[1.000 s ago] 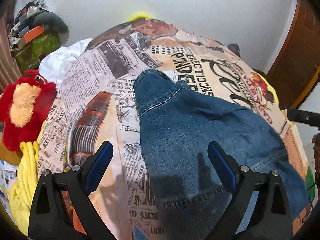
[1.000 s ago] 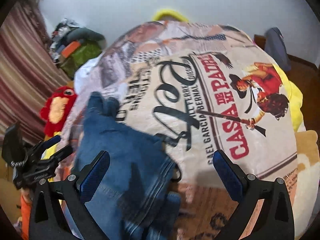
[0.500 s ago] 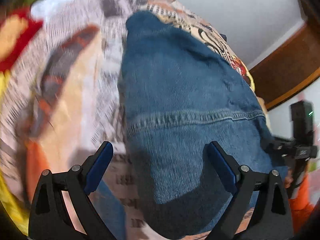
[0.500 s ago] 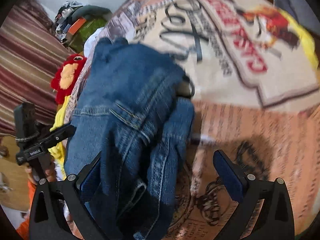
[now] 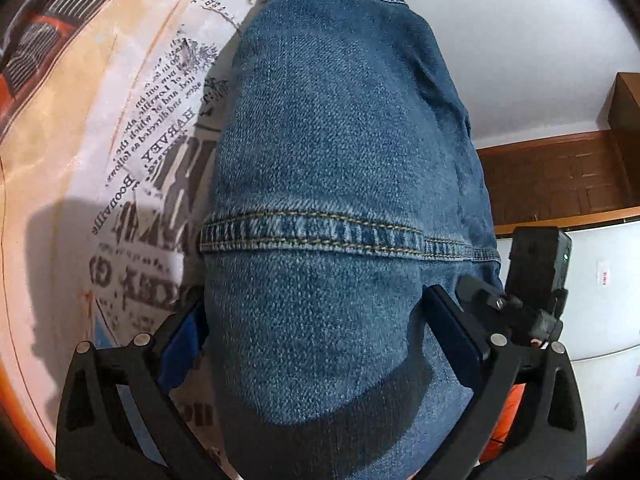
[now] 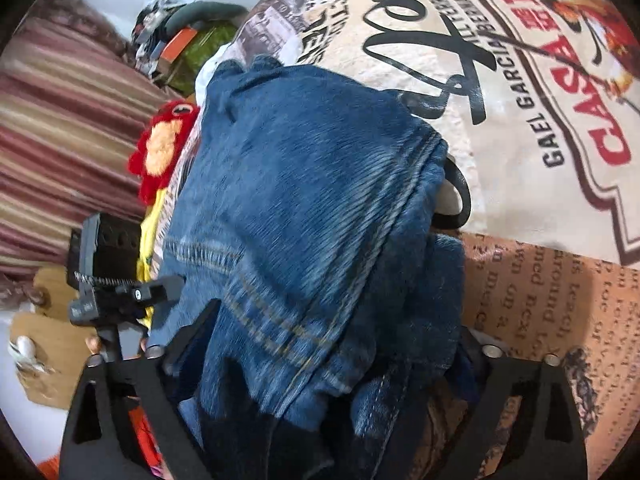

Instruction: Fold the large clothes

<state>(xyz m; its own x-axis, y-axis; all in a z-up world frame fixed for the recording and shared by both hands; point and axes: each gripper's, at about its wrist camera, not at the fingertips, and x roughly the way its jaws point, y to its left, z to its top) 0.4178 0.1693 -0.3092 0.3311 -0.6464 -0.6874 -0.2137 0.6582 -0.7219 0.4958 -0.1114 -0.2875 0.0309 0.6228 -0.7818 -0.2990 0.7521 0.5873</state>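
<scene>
Blue jeans (image 5: 340, 160) lie folded lengthwise on a printed bedspread (image 5: 140, 120). My left gripper (image 5: 320, 336) is low over one end of them. Its jaws stand wide, and the denim with a stitched seam bulges up between them. My right gripper (image 6: 332, 344) straddles the bunched end of the jeans (image 6: 312, 200), and its jaws are closing around the cloth. Denim covers both of its pads, so no firm pinch shows. Each view shows the other gripper at its edge, the right gripper (image 5: 532, 280) and the left gripper (image 6: 112, 280).
The bedspread (image 6: 520, 80) stretches away to the right of the jeans. A red plush toy (image 6: 164, 148), a yellow cloth (image 6: 148, 240) and a pile of belongings (image 6: 180, 40) lie by a striped curtain (image 6: 60, 120). A wooden door (image 5: 560, 176) and a white cabinet (image 5: 600, 300) stand beyond the bed.
Both grippers have dropped and tipped down onto the jeans, which now fill the gap between each pair of fingers. The right jaws have narrowed a little.
</scene>
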